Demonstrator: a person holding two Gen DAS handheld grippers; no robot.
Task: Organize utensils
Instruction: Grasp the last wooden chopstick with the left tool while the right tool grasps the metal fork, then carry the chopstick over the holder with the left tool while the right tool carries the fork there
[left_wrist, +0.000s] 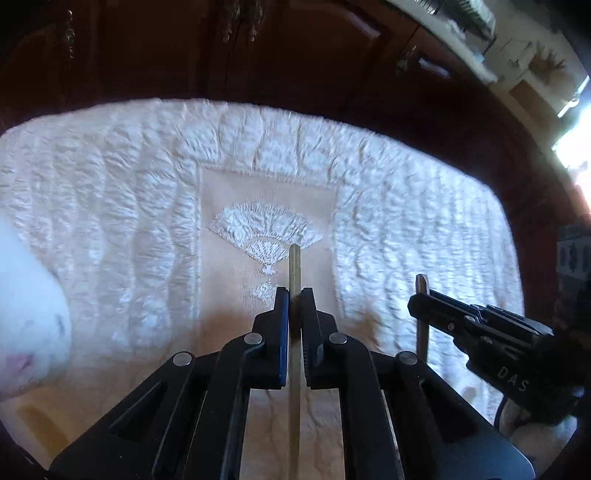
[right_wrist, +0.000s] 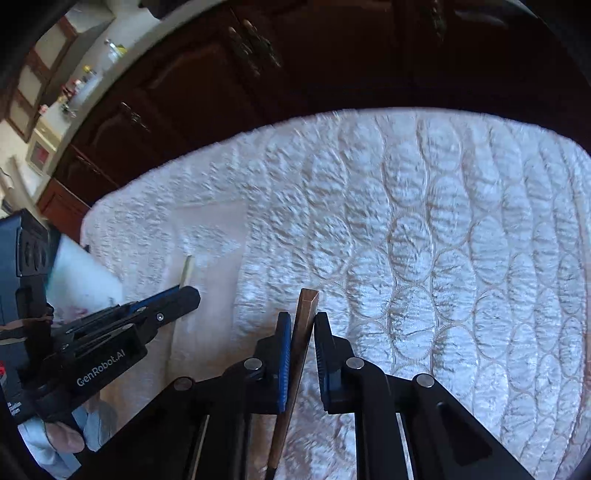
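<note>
A white quilted mat (left_wrist: 110, 206) covers the dark desk (left_wrist: 424, 118). Above its peach centre panel, the left gripper (left_wrist: 294, 295) fingers clamp a pale chopstick (left_wrist: 294, 266). Toward the mat's right edge, the right gripper (right_wrist: 300, 321) fingers pinch a brown chopstick (right_wrist: 304, 325).

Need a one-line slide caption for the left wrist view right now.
Left gripper clamps a pale chopstick above the fan-embroidered cloth; right gripper holds a darker stick alongside.

1. The pale wooden stick (left_wrist: 294, 266) runs down between the jaws and off the bottom edge; its lower end is unseen.
2. The brown square-edged stick (right_wrist: 304, 317) is likewise cut off below.
3. The white rounded object (left_wrist: 26, 314) at the left edge is blurred, unidentifiable.
</note>
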